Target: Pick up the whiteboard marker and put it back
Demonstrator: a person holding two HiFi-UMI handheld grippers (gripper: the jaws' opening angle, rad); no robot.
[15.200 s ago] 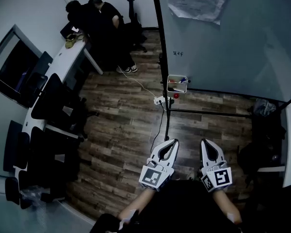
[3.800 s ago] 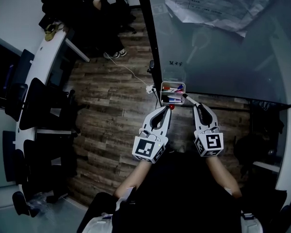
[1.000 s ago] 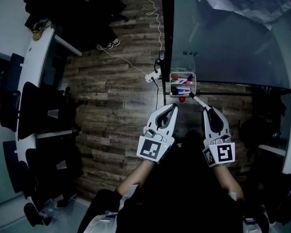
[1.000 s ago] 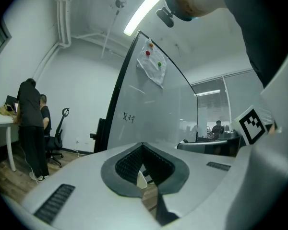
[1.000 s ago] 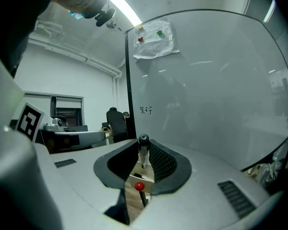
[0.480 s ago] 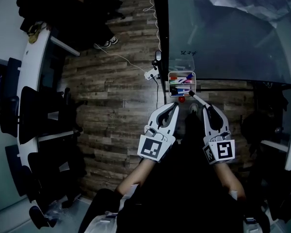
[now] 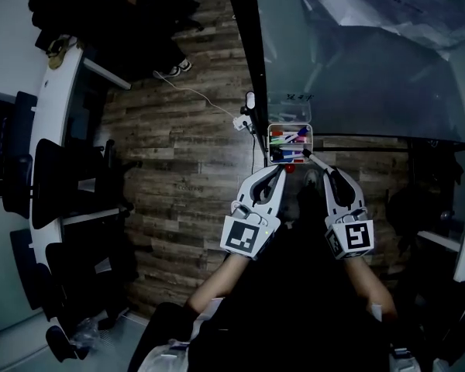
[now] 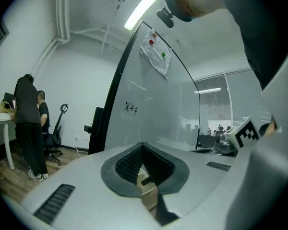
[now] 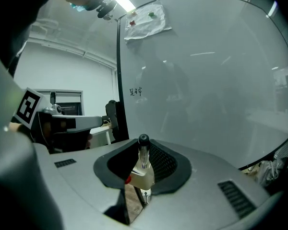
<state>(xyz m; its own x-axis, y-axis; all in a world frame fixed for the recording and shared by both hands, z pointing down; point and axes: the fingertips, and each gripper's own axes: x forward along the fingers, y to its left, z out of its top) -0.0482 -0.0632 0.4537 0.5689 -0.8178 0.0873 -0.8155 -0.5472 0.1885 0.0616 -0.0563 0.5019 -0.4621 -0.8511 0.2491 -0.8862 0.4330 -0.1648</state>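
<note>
Closest in, the right hand-held gripper is clamped on the pale-barrelled whiteboard marker with a black cap. The marker pokes forward out of the jaws, and its far end sits right at the near right corner of the small white rectangular tray. Can't tell if it's actually touching. The left hand-held gripper has its jaws closed with nothing in them, parked just beside the tray's near left corner. A little red ball sits between the two grippers, just under the tray, which is pretty packed with coloured markers. The tray hangs on the big grey-white whiteboard, next to its black frame post. Further off there's a white power strip on the dark wood plank floor, black office chairs, a long white counter and people standing by it.
</note>
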